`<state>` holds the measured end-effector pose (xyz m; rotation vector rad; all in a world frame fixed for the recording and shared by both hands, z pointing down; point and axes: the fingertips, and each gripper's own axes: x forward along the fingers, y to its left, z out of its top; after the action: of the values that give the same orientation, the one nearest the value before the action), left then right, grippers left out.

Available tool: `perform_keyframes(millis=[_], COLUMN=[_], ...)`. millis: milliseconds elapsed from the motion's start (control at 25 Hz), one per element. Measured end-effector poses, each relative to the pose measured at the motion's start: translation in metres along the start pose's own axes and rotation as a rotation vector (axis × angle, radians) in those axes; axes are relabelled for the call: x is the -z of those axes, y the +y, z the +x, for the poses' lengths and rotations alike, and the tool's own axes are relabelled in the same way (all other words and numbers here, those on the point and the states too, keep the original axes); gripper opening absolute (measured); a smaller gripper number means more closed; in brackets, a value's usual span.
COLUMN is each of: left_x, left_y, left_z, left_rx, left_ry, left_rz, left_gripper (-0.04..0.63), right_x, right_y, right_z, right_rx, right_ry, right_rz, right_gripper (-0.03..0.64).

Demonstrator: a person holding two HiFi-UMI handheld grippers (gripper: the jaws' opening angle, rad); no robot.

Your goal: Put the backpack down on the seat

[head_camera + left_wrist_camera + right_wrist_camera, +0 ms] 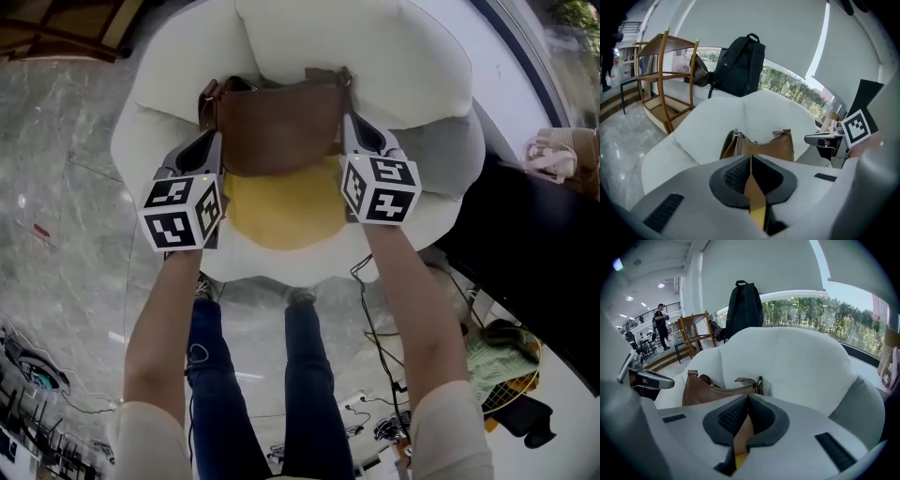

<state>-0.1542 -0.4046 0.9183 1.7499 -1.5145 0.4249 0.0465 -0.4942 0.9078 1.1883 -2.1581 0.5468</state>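
A brown leather bag [281, 127] stands upright on the seat of a white armchair [394, 56], leaning against the backrest behind a yellow seat cushion [281, 211]. My left gripper [208, 142] sits at the bag's left side and my right gripper [361, 131] at its right side, both close beside it. In the left gripper view the jaws [751, 157] meet at the tips, with the bag [761, 146] just beyond them. The right gripper view shows the same: jaws [747, 397] shut and nothing clamped, the bag [712, 391] ahead to the left.
A black backpack [740, 65] stands behind the armchair's backrest. A wooden rack [665, 79] is off to the left. A black table [534, 234] lies to the right of the chair. Cables [375, 356] trail on the marble floor by the person's legs [309, 375].
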Motion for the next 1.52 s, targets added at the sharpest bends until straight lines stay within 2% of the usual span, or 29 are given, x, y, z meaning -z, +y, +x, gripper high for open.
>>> perform_keyframes(millis=[120, 320, 600, 800, 1040, 1200, 1400, 1520], left_x=[-0.008, -0.018, -0.038, -0.056, -0.084, -0.108, -0.148, -0.162], left_y=[-0.013, -0.033, -0.066, -0.093, -0.120, -0.140, -0.171, -0.190], left_z=[-0.015, -0.039, -0.091, -0.141, -0.197, -0.229, -0.270, -0.305], left_rx=[0.019, 0.043, 0.085, 0.121, 0.138, 0.161, 0.212, 0.235], left_ry=[-0.016, -0.029, -0.050, -0.075, -0.120, -0.129, -0.170, -0.181], left_rz=[0.019, 0.036, 0.036, 0.092, 0.113, 0.131, 0.173, 0.191], left_gripper=[0.041, 0.041, 0.041, 0.041, 0.041, 0.041, 0.041, 0.041], right_x=[-0.002, -0.010, -0.039, -0.053, -0.078, -0.103, -0.148, -0.162], right_y=[0.007, 0.023, 0.041, 0.047, 0.051, 0.055, 0.064, 0.075], right_z=[-0.019, -0.047, -0.102, -0.150, -0.214, -0.257, -0.305, -0.341], right_rx=[-0.024, -0.068, -0.104, -0.115, -0.093, -0.101, -0.117, -0.132], right_ry=[0.000, 0.011, -0.028, -0.046, -0.083, -0.113, -0.186, -0.210], right_rz=[0.025, 0.001, 0.068, 0.118, 0.009, 0.046, 0.025, 0.048], right_gripper=[0.031, 0.031, 0.031, 0.031, 0.031, 0.031, 0.031, 0.031])
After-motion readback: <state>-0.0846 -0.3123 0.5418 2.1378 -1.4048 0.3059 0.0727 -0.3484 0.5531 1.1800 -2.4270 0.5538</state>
